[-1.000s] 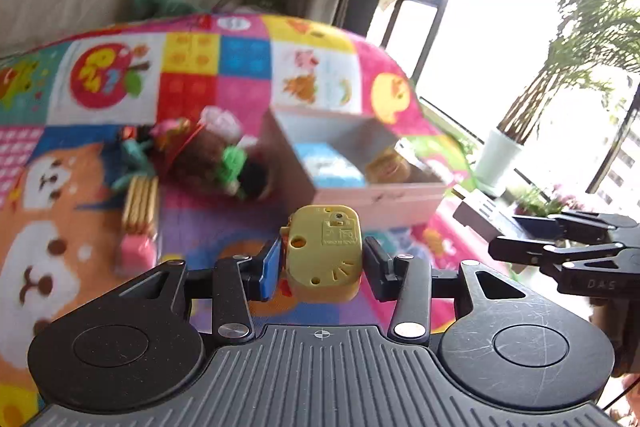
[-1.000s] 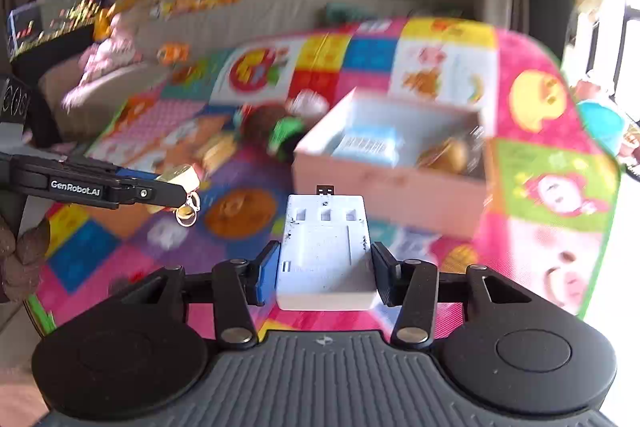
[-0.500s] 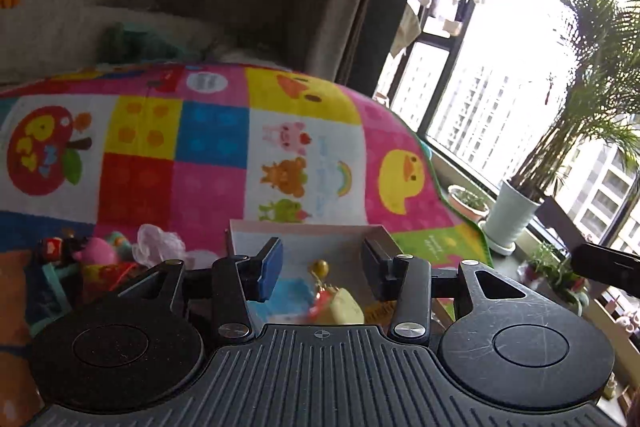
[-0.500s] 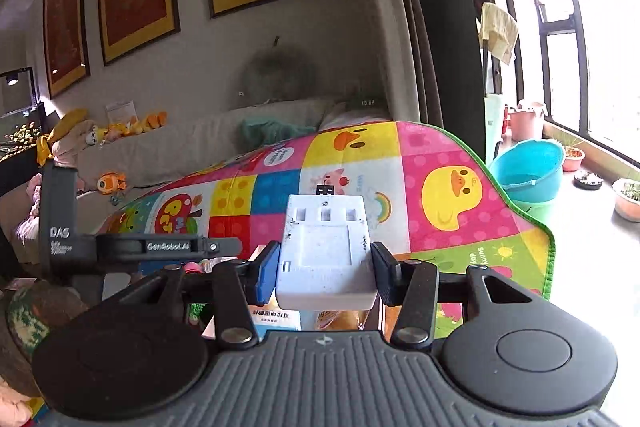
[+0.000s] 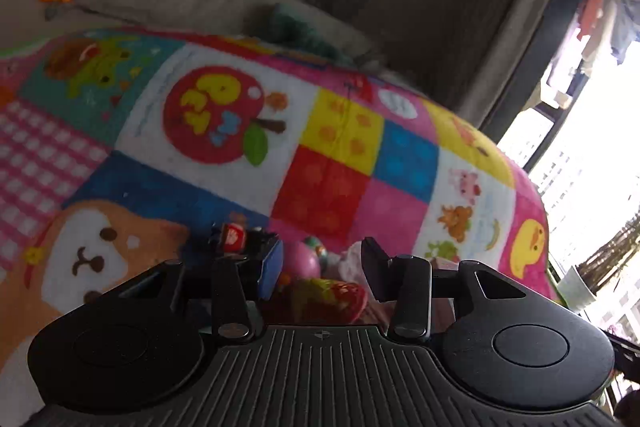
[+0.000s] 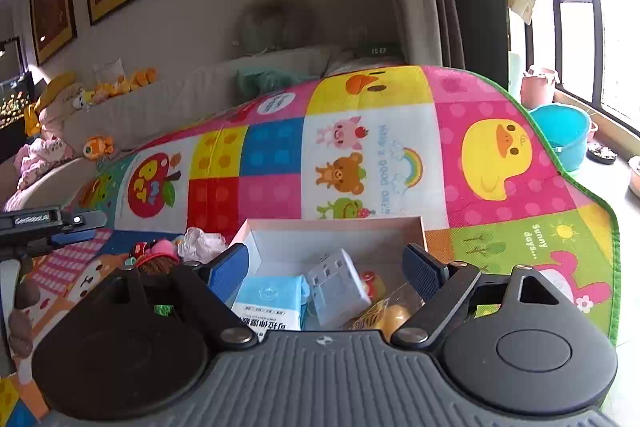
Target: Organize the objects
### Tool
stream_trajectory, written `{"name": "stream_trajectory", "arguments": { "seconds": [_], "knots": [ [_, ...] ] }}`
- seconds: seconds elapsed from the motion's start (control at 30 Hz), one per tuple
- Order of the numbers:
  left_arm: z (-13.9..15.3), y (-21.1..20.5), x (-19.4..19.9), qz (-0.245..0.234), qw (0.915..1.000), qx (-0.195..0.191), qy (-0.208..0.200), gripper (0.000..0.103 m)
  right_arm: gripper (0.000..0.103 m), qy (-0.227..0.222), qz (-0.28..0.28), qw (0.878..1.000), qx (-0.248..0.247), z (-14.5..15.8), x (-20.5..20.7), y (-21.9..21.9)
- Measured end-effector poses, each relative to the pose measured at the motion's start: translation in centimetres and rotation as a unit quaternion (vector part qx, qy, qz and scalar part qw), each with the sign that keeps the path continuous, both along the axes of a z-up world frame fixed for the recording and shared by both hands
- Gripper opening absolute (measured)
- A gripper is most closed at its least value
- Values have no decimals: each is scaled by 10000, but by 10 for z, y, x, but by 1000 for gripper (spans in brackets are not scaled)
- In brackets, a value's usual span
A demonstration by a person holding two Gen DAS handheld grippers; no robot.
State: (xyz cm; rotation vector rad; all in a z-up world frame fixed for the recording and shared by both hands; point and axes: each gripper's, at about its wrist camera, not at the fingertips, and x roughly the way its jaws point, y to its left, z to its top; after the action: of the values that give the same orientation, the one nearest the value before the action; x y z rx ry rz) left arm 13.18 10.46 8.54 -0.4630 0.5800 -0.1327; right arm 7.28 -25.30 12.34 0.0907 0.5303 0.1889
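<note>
The right claw [image 6: 324, 263] is seen above the box [image 6: 336, 227], its jaws opening and already spread wide, with nothing pressed between the pads; the white adapter [image 6: 338, 287] is seen loose and tilted inside the box, beside a blue packet [image 6: 272, 297] and a wrapped snack [image 6: 390, 313]. The step in hand is judged to be the drop of the adapter into the box. The left claw [image 5: 320, 265] is held partly open and empty over the play mat [image 5: 340, 163], with a pile of toys just beyond its tips: a red strawberry-like toy [image 5: 332, 297], a pink ball [image 5: 300, 259] and a small red figure [image 5: 232, 237]. Next, a toy from that pile would presumably be chosen, the jaws lowered around it and closed before it is carried to the box.
</note>
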Motion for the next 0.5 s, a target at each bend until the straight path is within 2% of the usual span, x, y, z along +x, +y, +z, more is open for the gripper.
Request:
{"name": "stream_trajectory", "arguments": {
  "seconds": [0.1,0.17,0.23,0.33,0.4,0.5],
  "knots": [
    [-22,2,5,-247,9994,42,240,47,85,237,235,9994,-85,-1,7,22],
    [-30,-1,-1,-680,9964,339,388,47,86,364,447,9982,-139,2,16,43],
    [-32,0,-17,-1267,9898,541,375,47,86,544,606,9966,-144,7,34,69],
    [-37,9,-47,-1918,9793,439,467,46,86,938,819,9922,49,12,76,111],
    [-40,17,-66,-1989,9785,424,335,46,86,1268,809,9885,174,9,112,139],
    [-39,43,-89,-1542,9877,254,1,46,86,1410,560,9883,-157,-6,161,181]
  ]
}}
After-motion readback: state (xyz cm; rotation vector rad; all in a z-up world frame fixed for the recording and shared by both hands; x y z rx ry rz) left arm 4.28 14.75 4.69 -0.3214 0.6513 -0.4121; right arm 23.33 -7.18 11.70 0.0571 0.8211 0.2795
